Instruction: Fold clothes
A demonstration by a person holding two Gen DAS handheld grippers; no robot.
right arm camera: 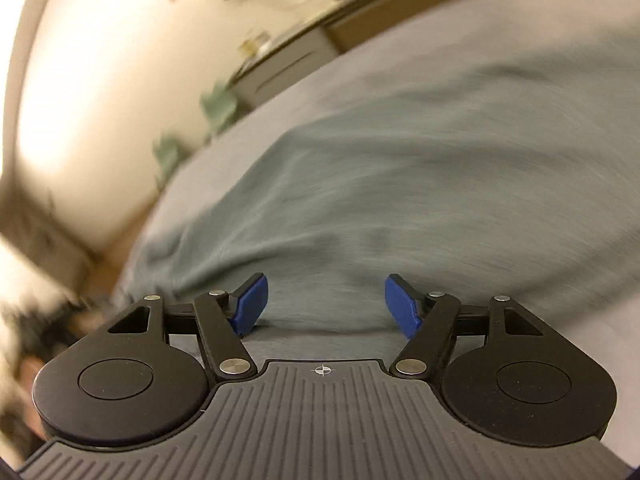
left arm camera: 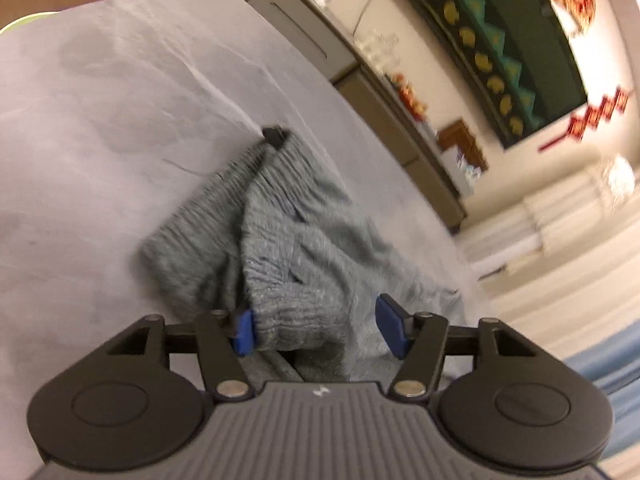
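Left tool (left arm camera: 316,330) stands with its blue pads (left arm camera: 243,332) spread, a ribbed hem of the garment (left arm camera: 288,248) lying between them; one pad sits just against the cloth, the other is clear of it, so nothing is pinched. Right tool (right arm camera: 326,306) is likewise spread, its pads (right arm camera: 402,306) hovering over a broad flat stretch of the same grey-green cloth (right arm camera: 400,180), with nothing gripped; that view is smeared by blur, so fine detail there cannot be read. Beyond the left tool the garment lies bunched on the worktop (left arm camera: 100,120), which is covered by a pale, creased sheet; part of it is doubled over in a thick wad and the rest trails away toward the worktop's edge. It is a knit, ribbed or crinkled in texture, dull grey-green, with a small dark piece (left arm camera: 274,134) at its far tip that I cannot identify. By the look of it, it will handle as soft, light and limp, sagging wherever it is not supported and likely to stretch if tugged. The ribbed hem, being thicker, seems the best place to take hold, one tool at each corner, so the fold drapes evenly. Farther off stand a low cabinet (left arm camera: 312,40) and a wall.
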